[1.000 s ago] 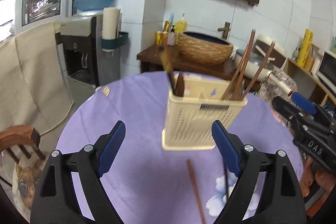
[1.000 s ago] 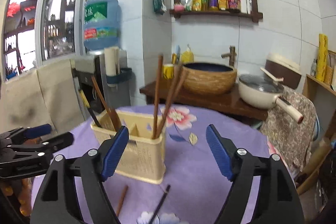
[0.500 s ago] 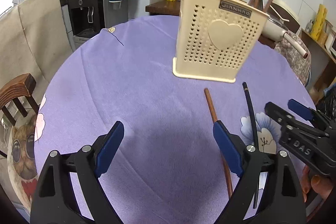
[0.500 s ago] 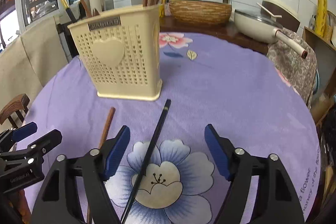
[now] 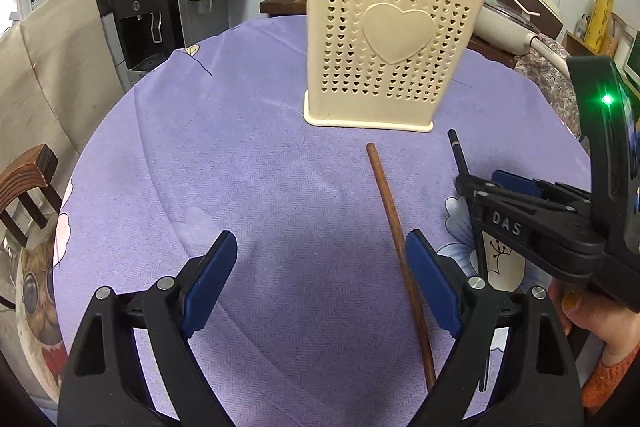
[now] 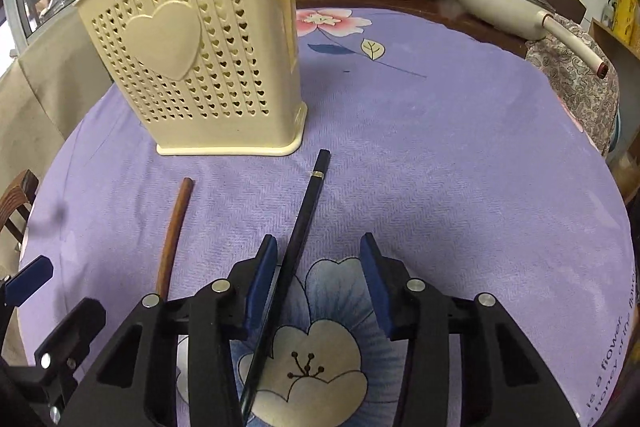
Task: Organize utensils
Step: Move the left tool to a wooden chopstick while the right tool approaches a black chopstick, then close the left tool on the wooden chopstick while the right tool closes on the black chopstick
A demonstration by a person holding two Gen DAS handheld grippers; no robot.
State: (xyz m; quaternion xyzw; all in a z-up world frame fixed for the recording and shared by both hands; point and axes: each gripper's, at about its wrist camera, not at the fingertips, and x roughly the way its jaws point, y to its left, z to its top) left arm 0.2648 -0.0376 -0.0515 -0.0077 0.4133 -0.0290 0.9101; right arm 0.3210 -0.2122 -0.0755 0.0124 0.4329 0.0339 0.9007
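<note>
Two chopsticks loose on table.
Right tongs spread astride black chopstick; left tongs wide, brown chopstick beside; holder's upright chopsticks visible only left view.

Both wrist views face the holder (low, close).

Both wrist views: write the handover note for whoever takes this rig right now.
Left hand-held gripper: open, empty, low over the purple tablecloth, with the brown chopstick beside its right finger.
Right hand-held gripper: open, straddling the black chopstick, which lies against its left finger; not yet closed on it.
Cream utensil holder stands upright just beyond both loose chopsticks.
Done: several chopsticks already stand in the holder.
Left: grasp the black chopstick and put it in the holder, then do the same with the brown one.
</note>
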